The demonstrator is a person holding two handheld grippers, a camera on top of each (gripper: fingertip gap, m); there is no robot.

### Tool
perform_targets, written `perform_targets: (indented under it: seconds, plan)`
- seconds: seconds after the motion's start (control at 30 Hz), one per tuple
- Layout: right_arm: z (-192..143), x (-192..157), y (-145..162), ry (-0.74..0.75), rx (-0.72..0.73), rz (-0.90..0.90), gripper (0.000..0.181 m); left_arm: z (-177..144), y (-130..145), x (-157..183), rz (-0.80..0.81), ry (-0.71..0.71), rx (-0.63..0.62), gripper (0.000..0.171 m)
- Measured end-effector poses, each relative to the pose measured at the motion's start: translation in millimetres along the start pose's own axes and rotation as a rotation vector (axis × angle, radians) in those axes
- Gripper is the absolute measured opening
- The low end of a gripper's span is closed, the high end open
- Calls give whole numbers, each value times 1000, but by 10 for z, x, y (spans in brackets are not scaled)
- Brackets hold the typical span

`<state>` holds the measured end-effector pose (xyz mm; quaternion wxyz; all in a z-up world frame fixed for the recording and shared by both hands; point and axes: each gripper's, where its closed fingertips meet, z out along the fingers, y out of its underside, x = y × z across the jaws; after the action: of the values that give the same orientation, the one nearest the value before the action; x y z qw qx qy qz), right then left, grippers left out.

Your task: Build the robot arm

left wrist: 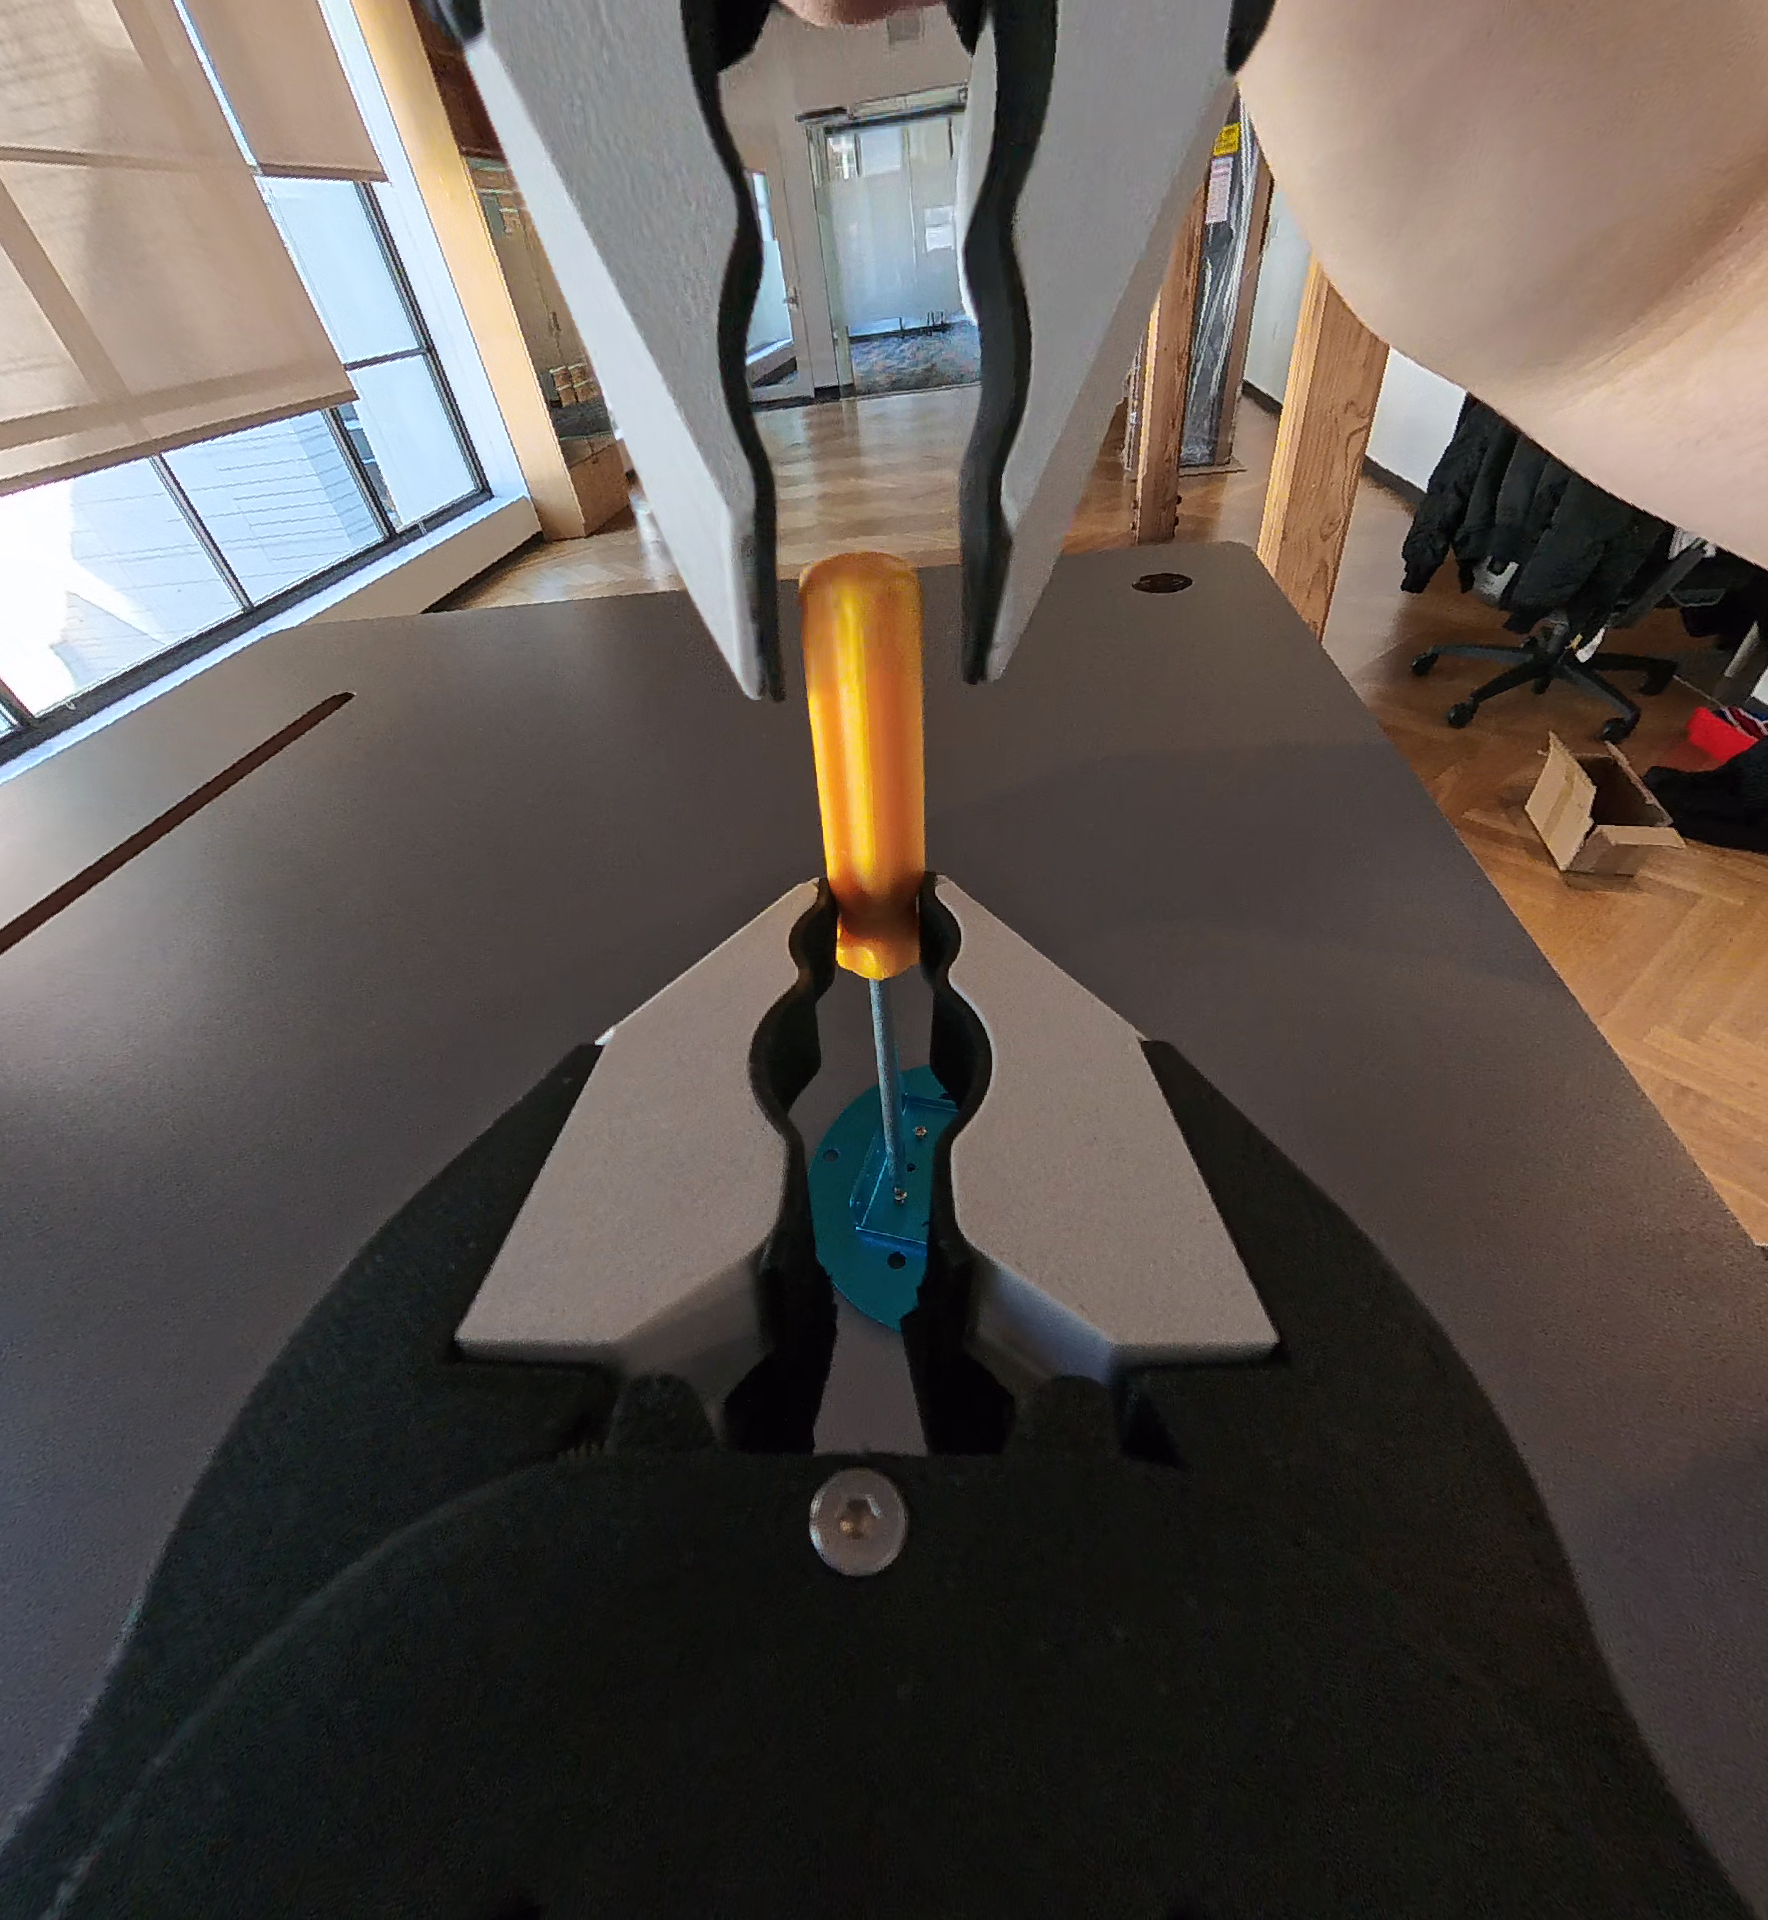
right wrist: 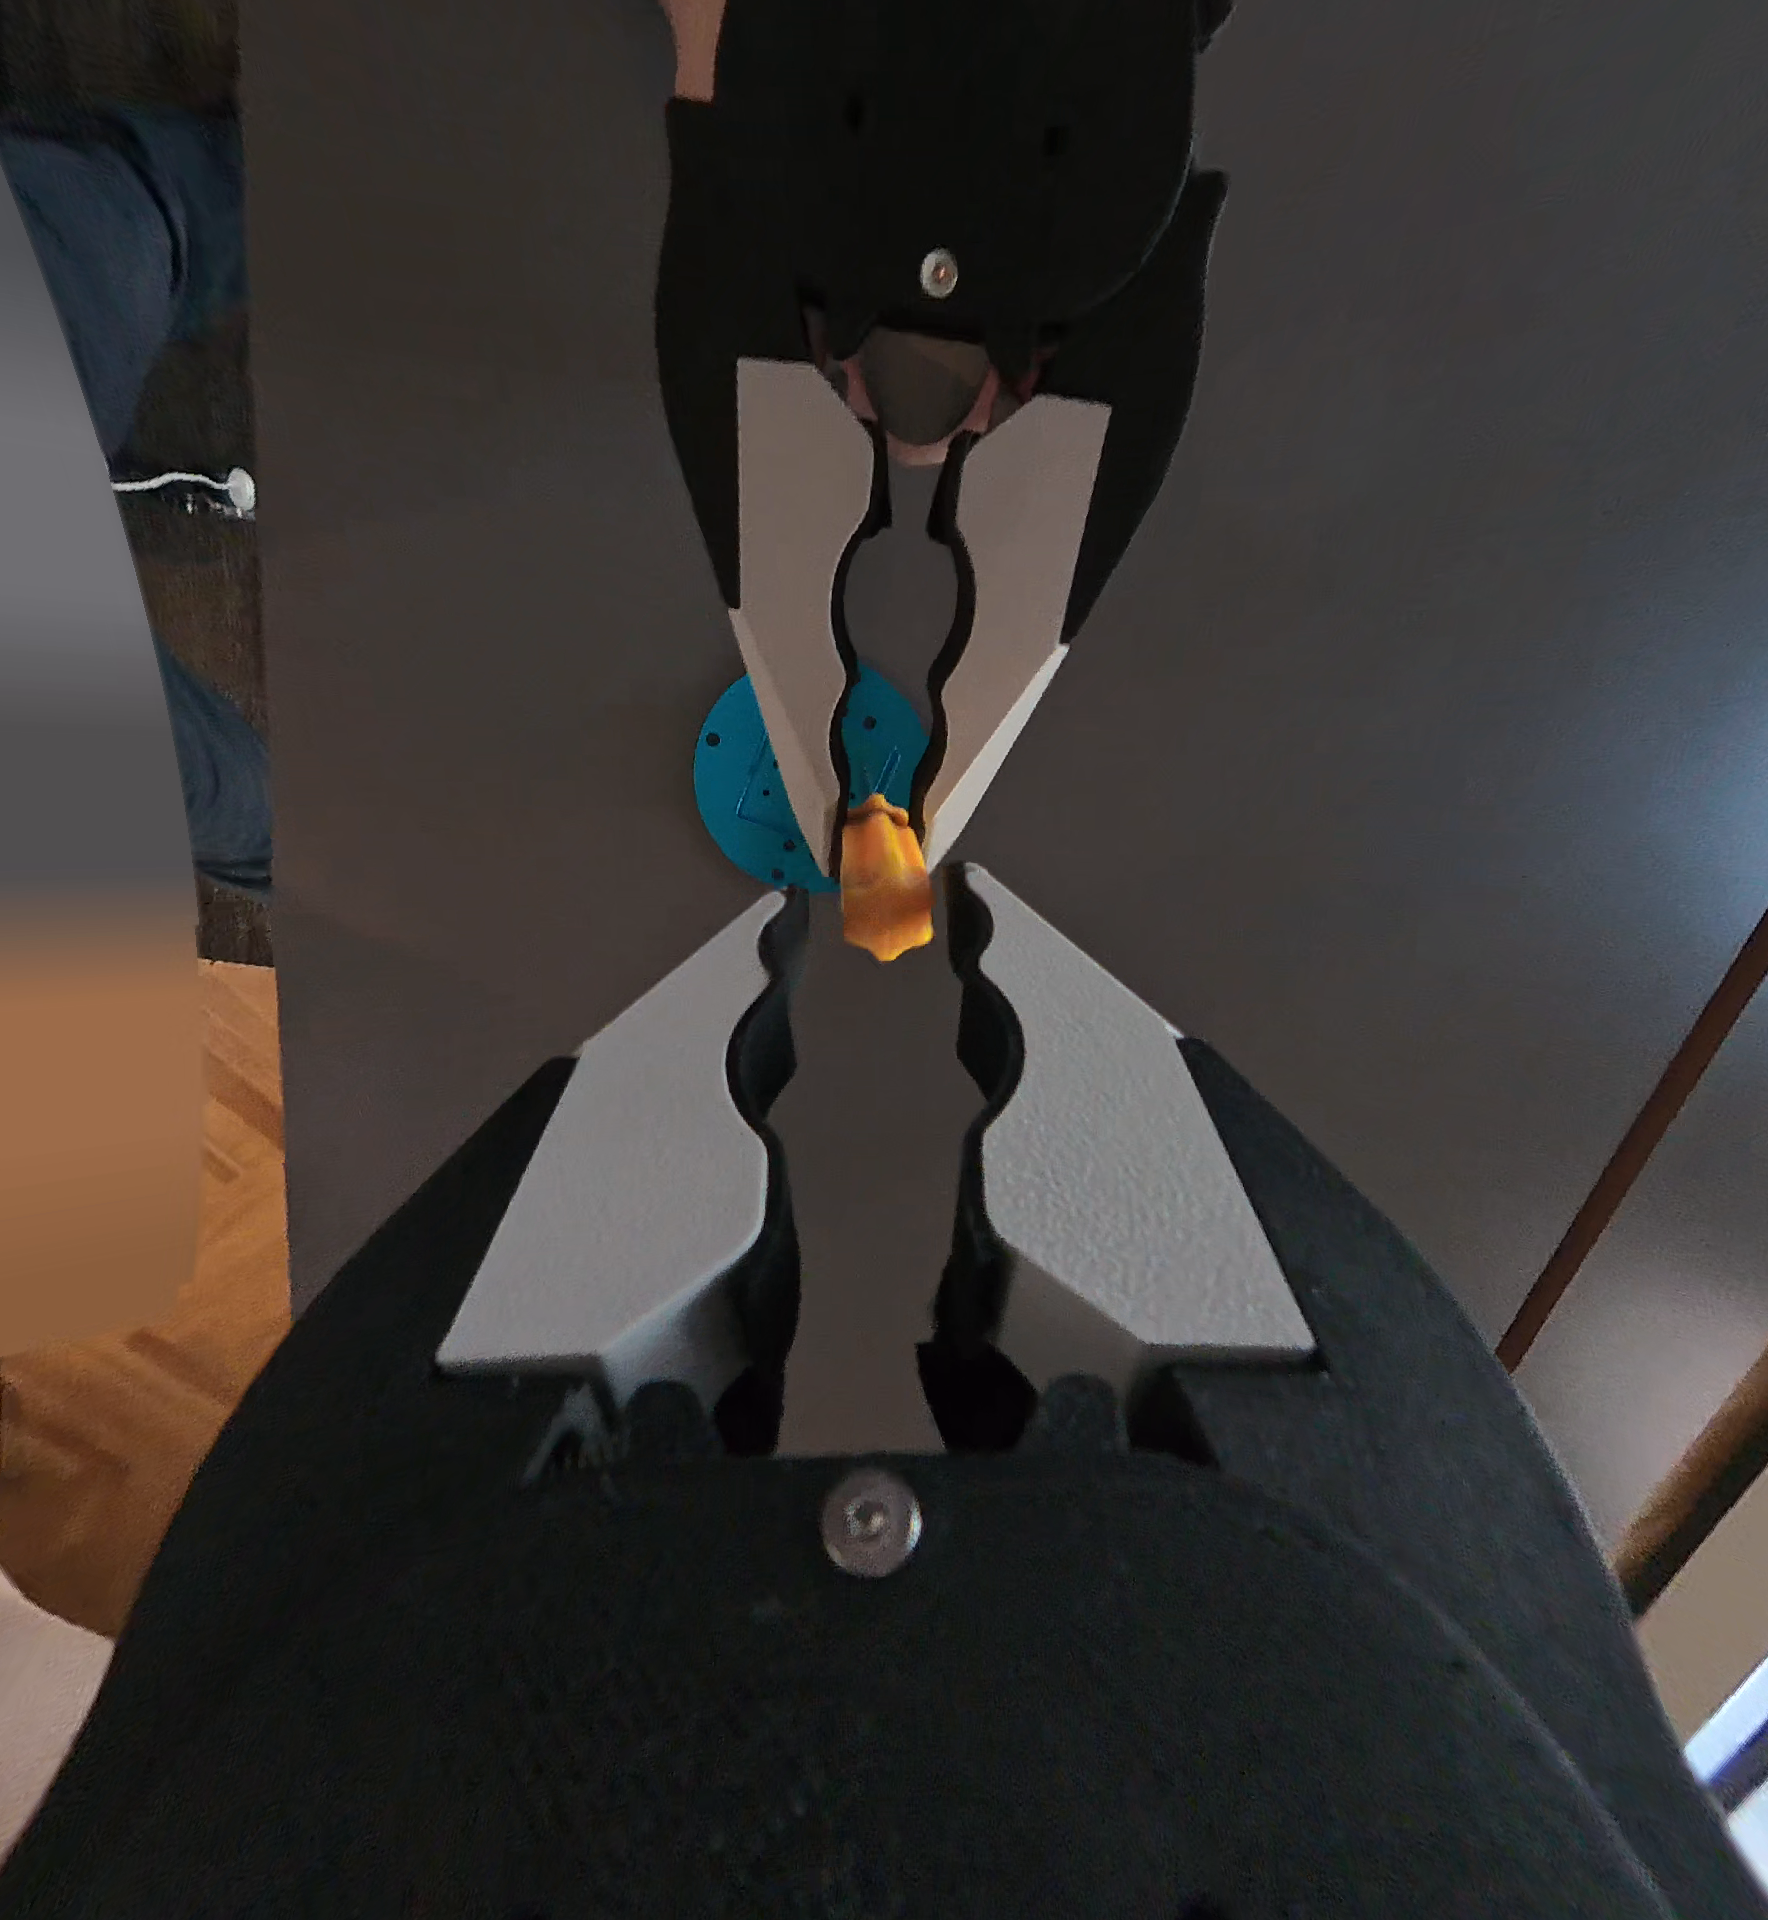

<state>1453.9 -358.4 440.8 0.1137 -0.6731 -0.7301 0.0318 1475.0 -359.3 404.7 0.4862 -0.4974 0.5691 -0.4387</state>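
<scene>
left claw (left wrist: 877,914) clamped on orange screwdriver (left wrist: 862,769) w/ tip on blue plate (left wrist: 854,1236); right claw (right wrist: 875,894) apart above handle.

It looked like an office or studio workspace. A wide dark desk (left wrist: 444,935) filled the middle of the left wrist view. Large windows (left wrist: 236,540) with roller blinds (left wrist: 132,291) stood at upper left, and glass doors (left wrist: 890,239) at top centre. Herringbone wood floor (left wrist: 1638,987) ran at right, with a rolling chair (left wrist: 1545,655), hanging coats (left wrist: 1514,520) and an open cardboard box (left wrist: 1597,821).
</scene>
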Motion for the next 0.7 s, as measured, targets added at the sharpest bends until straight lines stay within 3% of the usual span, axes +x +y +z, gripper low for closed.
perform_targets:
  seconds: [0.2, 0.5, 0.57, 0.7]
  plan:
    - [23, 21, 15, 2, -19, 56, 16, -6, 0, 1, -6, 5, -2, 13]
    - [37, 81, -2, 30, -61, 507, 17, -22, 5, -43, -17, -15, -3, 15]
    - [36, 68, 2, 34, -71, 460, 18, -20, 5, -36, -20, -7, -4, 15]
    - [63, 95, 93, 114, -136, 178, 29, -11, 4, -18, -3, -7, -9, 15]
